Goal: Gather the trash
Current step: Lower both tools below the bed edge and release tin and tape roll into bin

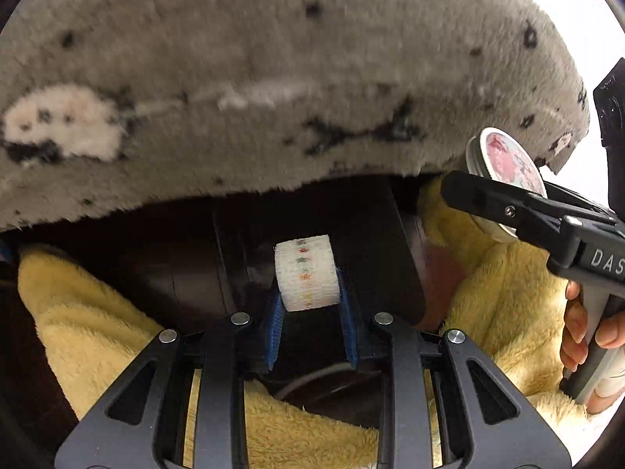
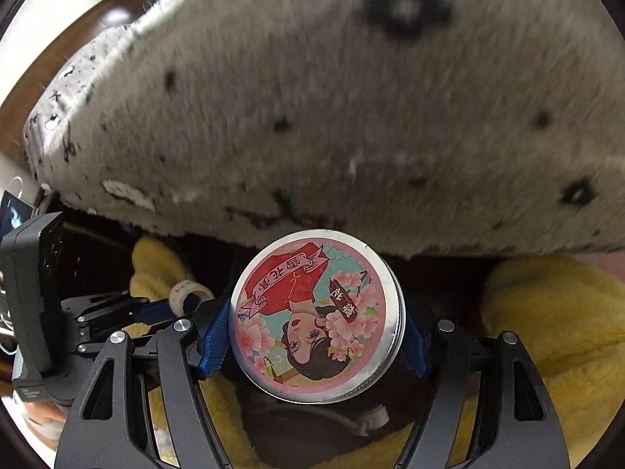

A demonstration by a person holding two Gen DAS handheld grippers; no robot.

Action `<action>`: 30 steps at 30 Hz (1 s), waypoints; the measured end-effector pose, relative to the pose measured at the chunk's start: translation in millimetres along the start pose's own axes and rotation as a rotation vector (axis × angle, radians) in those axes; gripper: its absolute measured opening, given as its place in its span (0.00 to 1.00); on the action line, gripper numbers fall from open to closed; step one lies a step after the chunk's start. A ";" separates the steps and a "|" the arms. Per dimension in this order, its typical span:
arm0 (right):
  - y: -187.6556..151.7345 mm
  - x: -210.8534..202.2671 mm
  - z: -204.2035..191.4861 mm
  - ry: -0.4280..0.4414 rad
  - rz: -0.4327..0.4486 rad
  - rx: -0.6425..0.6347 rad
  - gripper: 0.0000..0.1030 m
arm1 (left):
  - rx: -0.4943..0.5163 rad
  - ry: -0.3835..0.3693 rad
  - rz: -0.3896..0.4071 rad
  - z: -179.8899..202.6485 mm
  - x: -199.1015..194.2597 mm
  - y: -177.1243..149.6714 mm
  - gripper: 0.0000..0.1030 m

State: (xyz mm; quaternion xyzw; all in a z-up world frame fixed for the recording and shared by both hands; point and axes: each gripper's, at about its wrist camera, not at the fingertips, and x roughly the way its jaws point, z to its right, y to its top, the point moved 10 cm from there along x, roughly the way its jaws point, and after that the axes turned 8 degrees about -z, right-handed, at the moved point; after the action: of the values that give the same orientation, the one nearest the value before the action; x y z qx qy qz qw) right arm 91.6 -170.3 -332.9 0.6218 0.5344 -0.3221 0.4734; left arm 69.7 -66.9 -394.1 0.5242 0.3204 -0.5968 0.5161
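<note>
My left gripper (image 1: pixel 310 299) is shut on a small white tape roll (image 1: pixel 306 272) printed with coloured marks, its blue pads (image 1: pixel 275 322) pressing both sides. In the right wrist view that roll (image 2: pixel 186 291) shows at the left, held by the left gripper (image 2: pixel 172 305). My right gripper (image 2: pixel 314 336) is shut on a round metal tin (image 2: pixel 314 318) with a pink pictured lid, a blue pad (image 2: pixel 214 342) on each flank. The same tin (image 1: pixel 508 164) appears at the right of the left wrist view, in the right gripper (image 1: pixel 488 195). Both hang over a dark opening (image 1: pixel 343 242).
A grey fluffy blanket (image 1: pixel 273 78) with black marks fills the upper half of both views. Yellow fleece (image 1: pixel 500 273) lies around the dark space below, also the yellow fleece (image 2: pixel 554 332) at the right. A hand (image 1: pixel 582 332) grips the right tool's handle.
</note>
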 end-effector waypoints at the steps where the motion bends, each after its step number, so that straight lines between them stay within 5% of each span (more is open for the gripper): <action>1: -1.7 3.0 -0.2 0.000 -0.011 0.000 0.70 | 0.001 -0.002 -0.008 0.2 3.0 -0.9 0.24; 4: -4.3 6.7 -2.1 0.010 -0.024 -0.004 0.70 | 0.005 0.003 -0.018 0.1 7.5 -3.1 0.26; 8: -5.0 4.4 -4.5 0.019 -0.010 -0.013 0.84 | 0.002 0.015 -0.007 -0.4 3.5 -3.0 0.45; 14: 1.1 -13.8 4.4 -0.007 0.037 0.004 0.84 | -0.006 0.036 0.028 -4.9 -16.8 1.9 0.53; 23: 35.4 -98.6 33.1 -0.123 0.231 -0.019 0.84 | -0.005 0.155 0.211 -23.3 -95.4 28.1 0.69; 30: 94.3 -153.5 51.1 -0.219 0.394 -0.030 0.84 | -0.019 0.231 0.372 -46.8 -172.0 72.3 0.73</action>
State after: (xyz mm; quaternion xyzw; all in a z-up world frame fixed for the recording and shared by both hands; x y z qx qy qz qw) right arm 154.5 -271.3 -188.3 0.6683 0.3526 -0.2809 0.5917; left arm 138.1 5.5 -229.6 0.6345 0.2808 -0.4240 0.5821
